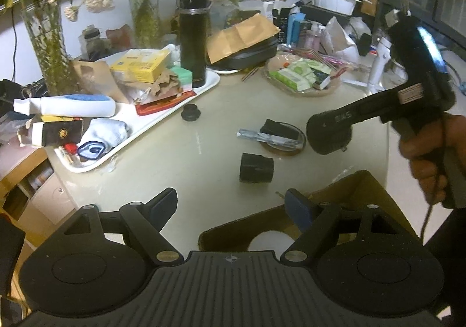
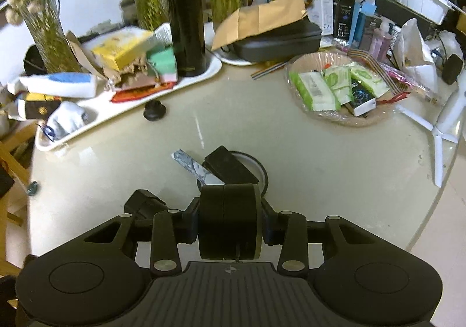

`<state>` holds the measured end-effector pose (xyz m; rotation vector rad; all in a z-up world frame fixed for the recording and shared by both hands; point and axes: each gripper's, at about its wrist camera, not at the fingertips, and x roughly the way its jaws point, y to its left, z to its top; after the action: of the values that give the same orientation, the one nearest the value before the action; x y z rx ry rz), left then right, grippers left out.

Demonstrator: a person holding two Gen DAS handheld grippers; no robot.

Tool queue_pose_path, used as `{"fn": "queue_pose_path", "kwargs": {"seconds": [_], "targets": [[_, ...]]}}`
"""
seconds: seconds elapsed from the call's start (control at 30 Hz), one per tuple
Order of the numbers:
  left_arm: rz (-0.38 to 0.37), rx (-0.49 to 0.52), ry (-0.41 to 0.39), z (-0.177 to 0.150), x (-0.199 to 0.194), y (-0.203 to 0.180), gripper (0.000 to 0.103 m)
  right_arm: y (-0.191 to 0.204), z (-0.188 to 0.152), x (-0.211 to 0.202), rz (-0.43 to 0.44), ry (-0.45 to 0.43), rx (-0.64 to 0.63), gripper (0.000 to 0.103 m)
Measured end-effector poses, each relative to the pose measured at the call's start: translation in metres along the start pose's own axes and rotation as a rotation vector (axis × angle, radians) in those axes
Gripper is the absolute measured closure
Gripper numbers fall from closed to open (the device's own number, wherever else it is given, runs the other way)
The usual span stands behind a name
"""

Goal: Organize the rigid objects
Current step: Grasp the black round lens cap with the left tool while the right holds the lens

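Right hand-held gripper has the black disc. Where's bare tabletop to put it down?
Free: the middle strip between the white tray, the wicker basket and the coaster stack, apart from the small black cap. Also the near-left tabletop. Crowded: the back edge behind tray and basket. The right hand-held gripper holds the black disc.

Dim, soft-focus fisheye views; tabletop glare.

I'm looking at a black flask, a yellow box, green-and-white packets, and a cream table.
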<state>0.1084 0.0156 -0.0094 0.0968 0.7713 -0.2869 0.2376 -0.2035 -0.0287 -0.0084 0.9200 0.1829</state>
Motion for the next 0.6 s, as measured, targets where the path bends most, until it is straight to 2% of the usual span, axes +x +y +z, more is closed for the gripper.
{"fn": "queue_pose_path", "kwargs": {"seconds": [0.2, 0.6], "targets": [[-0.036, -0.009, 0.015, 0.007, 0.016, -0.001, 0.022, -0.011, -0.008, -0.023, 0.007, -0.042, 0.017, 0.060], [-0.020, 0.031, 0.092, 0.025, 0.073, -0.014, 0.022, -0.035, -0.032, -0.058, 0.045, -0.080, 0.088, 0.060]]}}
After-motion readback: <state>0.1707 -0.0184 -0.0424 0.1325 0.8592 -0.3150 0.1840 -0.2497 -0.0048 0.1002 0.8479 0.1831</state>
